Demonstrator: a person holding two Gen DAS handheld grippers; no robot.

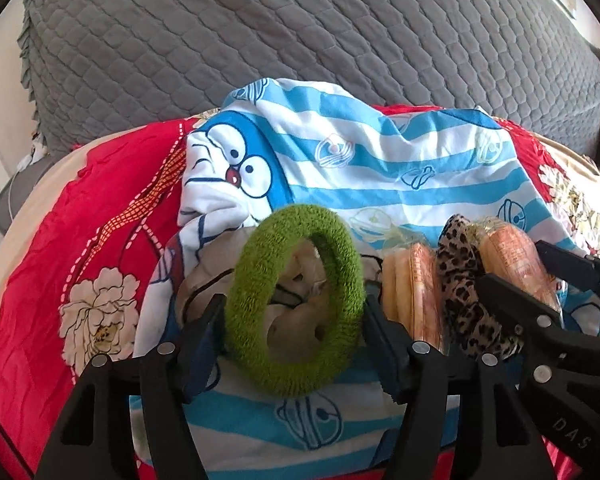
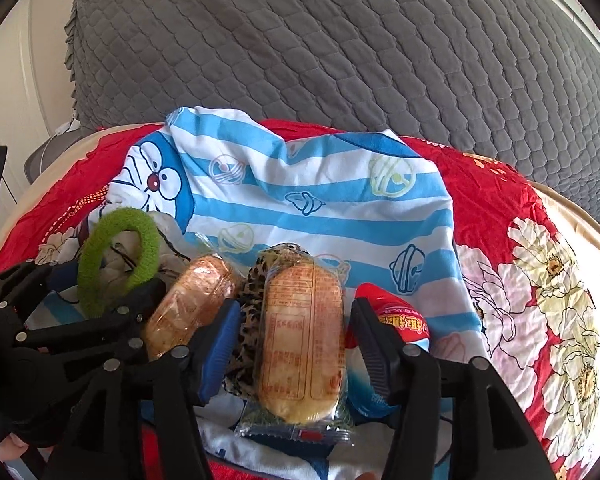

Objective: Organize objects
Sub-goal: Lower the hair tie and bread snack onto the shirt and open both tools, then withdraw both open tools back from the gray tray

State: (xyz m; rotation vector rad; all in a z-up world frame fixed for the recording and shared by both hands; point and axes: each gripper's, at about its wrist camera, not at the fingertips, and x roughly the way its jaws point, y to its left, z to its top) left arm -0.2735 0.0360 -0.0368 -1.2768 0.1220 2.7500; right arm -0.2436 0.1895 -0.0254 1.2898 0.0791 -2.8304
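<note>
left gripper (image 1: 294, 322): i am holding it spread wide around the green ring (image 1: 296, 300); the ring is standing tilted between my fingers, and i cannot tell whether they are touching it.
right gripper (image 2: 290, 338): i am holding it spread on either side of the cracker pack (image 2: 302, 340); the fingers are sitting just beside the wrapper, not clamping it.
second pack (image 2: 192, 304): lying tilted just left of the first one, between my two grippers.
leopard scrunchie (image 1: 464, 280): wedged between the two packs, partly hidden under them.
red packet (image 2: 400, 312): peeking out just right of my right finger.
striped cloth (image 2: 320, 196): blue and white with a cartoon cat, lying under all these things and bunching up on the far side.
red sheet (image 2: 520, 240): flowered, spreading left and right under the cloth.
grey quilt (image 2: 340, 40): filling the far side.
</note>
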